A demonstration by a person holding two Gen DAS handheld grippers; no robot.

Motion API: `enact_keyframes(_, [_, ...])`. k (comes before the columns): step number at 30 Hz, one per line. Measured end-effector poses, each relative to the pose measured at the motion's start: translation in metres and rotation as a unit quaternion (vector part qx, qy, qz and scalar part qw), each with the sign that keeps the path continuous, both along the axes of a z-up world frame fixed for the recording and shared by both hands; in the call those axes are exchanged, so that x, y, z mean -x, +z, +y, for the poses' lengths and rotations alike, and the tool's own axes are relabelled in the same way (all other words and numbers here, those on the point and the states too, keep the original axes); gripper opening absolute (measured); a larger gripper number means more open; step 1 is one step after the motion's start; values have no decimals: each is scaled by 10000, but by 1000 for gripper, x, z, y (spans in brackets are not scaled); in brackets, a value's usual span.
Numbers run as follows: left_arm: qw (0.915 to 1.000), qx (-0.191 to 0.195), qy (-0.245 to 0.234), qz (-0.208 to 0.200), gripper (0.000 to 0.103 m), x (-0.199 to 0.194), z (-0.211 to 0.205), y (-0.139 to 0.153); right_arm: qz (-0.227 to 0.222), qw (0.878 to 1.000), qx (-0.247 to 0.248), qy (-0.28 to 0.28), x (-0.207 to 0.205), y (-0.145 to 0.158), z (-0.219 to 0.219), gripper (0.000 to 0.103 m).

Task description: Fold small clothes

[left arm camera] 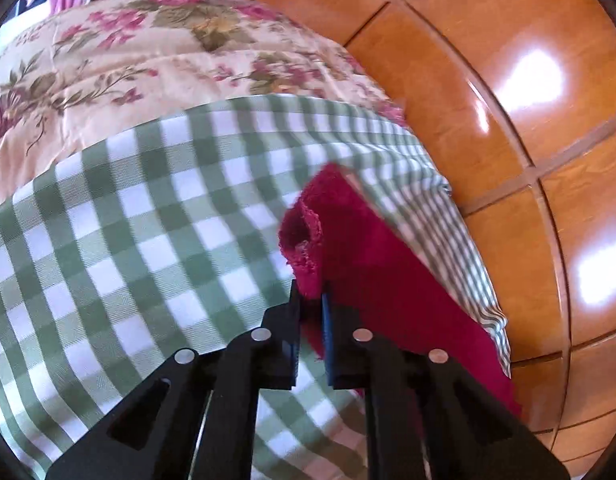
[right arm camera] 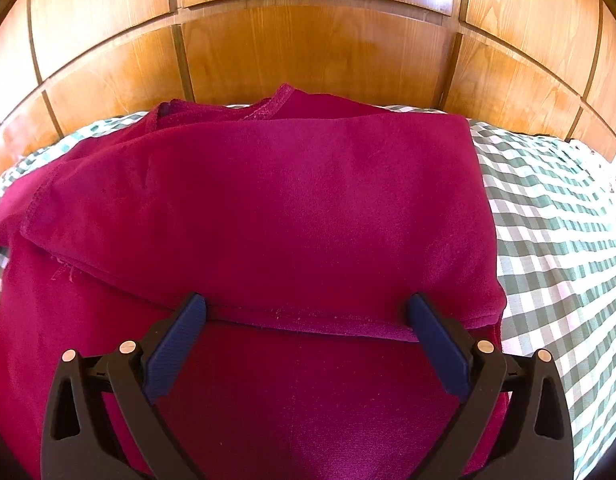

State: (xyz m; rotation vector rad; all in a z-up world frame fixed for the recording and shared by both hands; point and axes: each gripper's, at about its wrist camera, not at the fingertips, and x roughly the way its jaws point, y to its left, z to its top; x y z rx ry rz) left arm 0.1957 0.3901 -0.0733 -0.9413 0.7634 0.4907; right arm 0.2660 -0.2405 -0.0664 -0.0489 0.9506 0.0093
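left wrist: left hand-held gripper [left arm camera: 311, 300] pinches red garment [left arm camera: 371, 280] | right wrist: right hand-held gripper [right arm camera: 306, 312] wide over fold

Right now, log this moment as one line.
left claw: shut on red garment edge | right claw: open over fold | surface: green checked cloth

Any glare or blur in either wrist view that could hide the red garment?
Left wrist view: bright glare patches on the wooden headboard, motion blur on the checked cloth, red garment reasonably sharp. Right wrist view: garment evenly lit and sharp, mild glare at the headboard top; fisheye bending in both.
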Motion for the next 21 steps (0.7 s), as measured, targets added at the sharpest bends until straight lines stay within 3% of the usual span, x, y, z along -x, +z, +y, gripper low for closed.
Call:
enact_keyframes(4, [9955,-142,-666,-652,7,-8,-41,37,-7,10000,1,0,0,0,0,100])
enact_keyframes(7, [9835,-352,-1360,-1139,7,-14,-92,68,-6,10000,-2,5,0,0,-1,100])
enact_keyframes(10, [9625,-567,-2224,-1447,7,-28,-165,88,-9,10000,-12,6,0,0,-1,100])
enact_keyframes(14, [9337,-864,-3181,-1399,7,-44,-255,85,-18,10000,-45,5,0,0,-2,100])
enact_keyframes(17, [9188,-843,-3682,-1144,8,-52,-305,65,-25,10000,-75,1,0,1,-2,100])
enact_keyframes(18, [9142,-910,-3810,-1042,11,-55,-317,58,-27,10000,-83,-4,0,1,-2,100])
enact_keyframes(21, [9069,-990,-4023,-764,35,-51,-341,42,-23,9999,-113,-18,0,1,-2,100])
